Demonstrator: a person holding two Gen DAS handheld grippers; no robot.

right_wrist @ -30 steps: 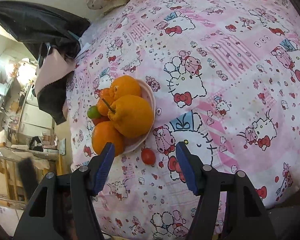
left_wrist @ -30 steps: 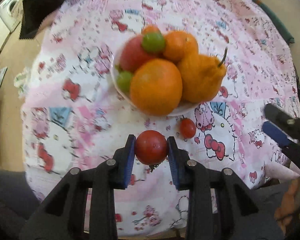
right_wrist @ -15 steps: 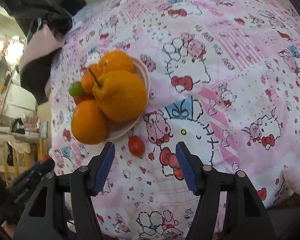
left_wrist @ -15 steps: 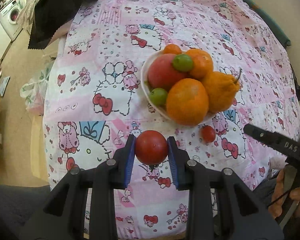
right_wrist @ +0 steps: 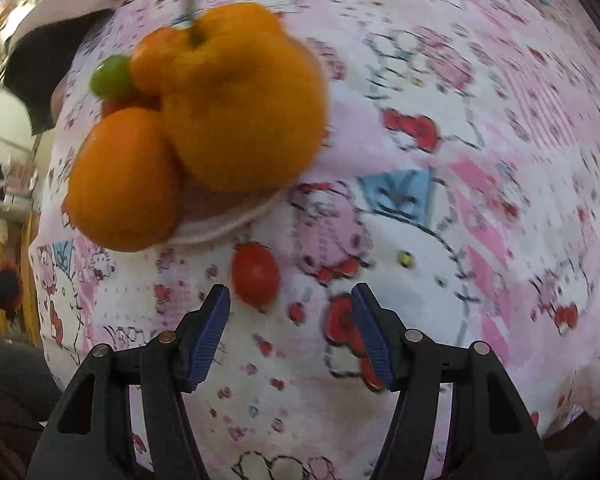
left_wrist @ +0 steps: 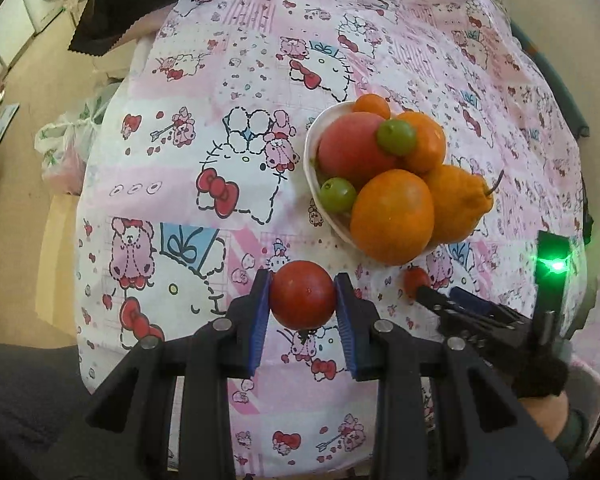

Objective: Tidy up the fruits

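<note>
My left gripper (left_wrist: 302, 295) is shut on a red tomato (left_wrist: 302, 294) and holds it above the cloth, in front of and left of the white bowl (left_wrist: 311, 160). The bowl is heaped with oranges, a knobbly orange citrus (left_wrist: 458, 200), a large red fruit and two green fruits. A small cherry tomato (right_wrist: 255, 274) lies on the cloth just in front of the bowl. My right gripper (right_wrist: 291, 312) is open, low over the cloth, with the cherry tomato just ahead near its left finger. The right gripper also shows in the left wrist view (left_wrist: 440, 300).
The table is covered by a pink cartoon-print cloth (left_wrist: 240, 80). Dark fabric (left_wrist: 132, 4) lies at the far left corner. A plastic bag (left_wrist: 64, 148) sits on the floor beyond the table's left edge. The bowl rim (right_wrist: 236, 216) is close ahead of the right gripper.
The left gripper has pulled back and left with the tomato, so the bowl looks smaller. The right gripper has moved in low towards the cherry tomato, which now sits near its fingertips.
</note>
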